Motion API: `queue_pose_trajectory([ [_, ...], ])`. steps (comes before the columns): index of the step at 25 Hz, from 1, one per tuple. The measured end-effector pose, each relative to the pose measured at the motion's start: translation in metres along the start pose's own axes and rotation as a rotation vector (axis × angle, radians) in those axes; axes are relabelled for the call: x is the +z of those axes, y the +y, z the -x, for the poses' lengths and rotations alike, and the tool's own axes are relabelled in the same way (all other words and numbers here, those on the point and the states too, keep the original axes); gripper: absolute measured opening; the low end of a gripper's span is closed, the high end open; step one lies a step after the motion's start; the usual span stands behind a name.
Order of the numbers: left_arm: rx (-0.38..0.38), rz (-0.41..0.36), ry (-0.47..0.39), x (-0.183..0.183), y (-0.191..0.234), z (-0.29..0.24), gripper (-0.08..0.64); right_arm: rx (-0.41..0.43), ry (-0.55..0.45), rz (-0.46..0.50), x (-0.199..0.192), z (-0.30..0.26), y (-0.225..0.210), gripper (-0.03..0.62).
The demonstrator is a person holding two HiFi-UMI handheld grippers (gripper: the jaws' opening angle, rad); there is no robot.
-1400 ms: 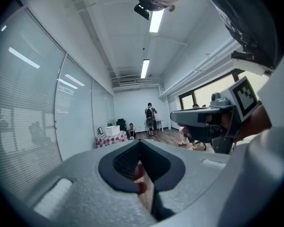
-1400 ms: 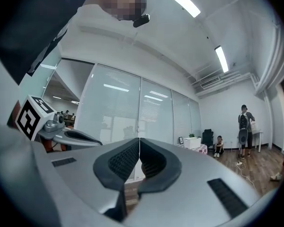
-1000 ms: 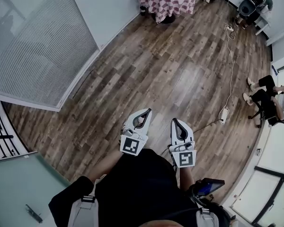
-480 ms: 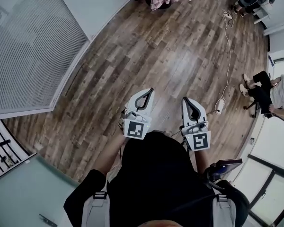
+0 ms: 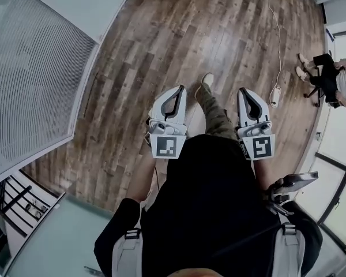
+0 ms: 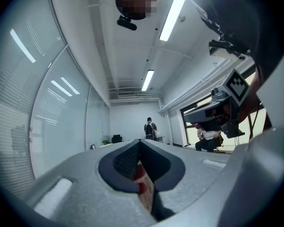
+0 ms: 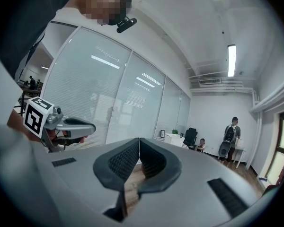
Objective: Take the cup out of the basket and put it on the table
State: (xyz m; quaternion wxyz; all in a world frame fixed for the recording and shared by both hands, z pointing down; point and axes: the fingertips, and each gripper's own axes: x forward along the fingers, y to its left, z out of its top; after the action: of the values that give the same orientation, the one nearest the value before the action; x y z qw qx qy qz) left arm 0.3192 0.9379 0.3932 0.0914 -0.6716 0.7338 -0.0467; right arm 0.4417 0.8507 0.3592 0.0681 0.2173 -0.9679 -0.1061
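No cup, basket or table shows in any view. In the head view my left gripper (image 5: 180, 87) and right gripper (image 5: 243, 89) are held side by side at waist height above the wooden floor (image 5: 161, 56). Both are shut with nothing between the jaws. The left gripper view shows its jaw tips (image 6: 139, 141) touching, pointed down a long room, with the right gripper (image 6: 222, 112) off to the side. In the right gripper view the tips (image 7: 139, 138) also meet, and the left gripper (image 7: 61, 124) hangs at the left.
A glass wall with blinds (image 5: 29, 79) runs along the left. A white cable and power strip (image 5: 275, 94) lie on the floor at right, near a seated person (image 5: 328, 77). The holder's shoe (image 5: 206, 81) is stepping forward. Another person (image 6: 150, 126) stands far down the room.
The view has travelled forward over the floor; the checkered-cloth table has slid out of the top of the head view. A leg now steps between the grippers, which stay shut.
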Motion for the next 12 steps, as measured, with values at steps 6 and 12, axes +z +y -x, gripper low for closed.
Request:
queue_pose_trajectory([
  [6,-0.02,0.071,-0.038,0.016,0.001,-0.031,0.0,0.058,-0.044,0.01,-0.002,-0.045,-0.003,0.011],
  [12,0.062,0.031,-0.012,0.015,0.025,-0.084,0.0,0.109,-0.095,-0.064,-0.013,-0.12,-0.032,0.011],
])
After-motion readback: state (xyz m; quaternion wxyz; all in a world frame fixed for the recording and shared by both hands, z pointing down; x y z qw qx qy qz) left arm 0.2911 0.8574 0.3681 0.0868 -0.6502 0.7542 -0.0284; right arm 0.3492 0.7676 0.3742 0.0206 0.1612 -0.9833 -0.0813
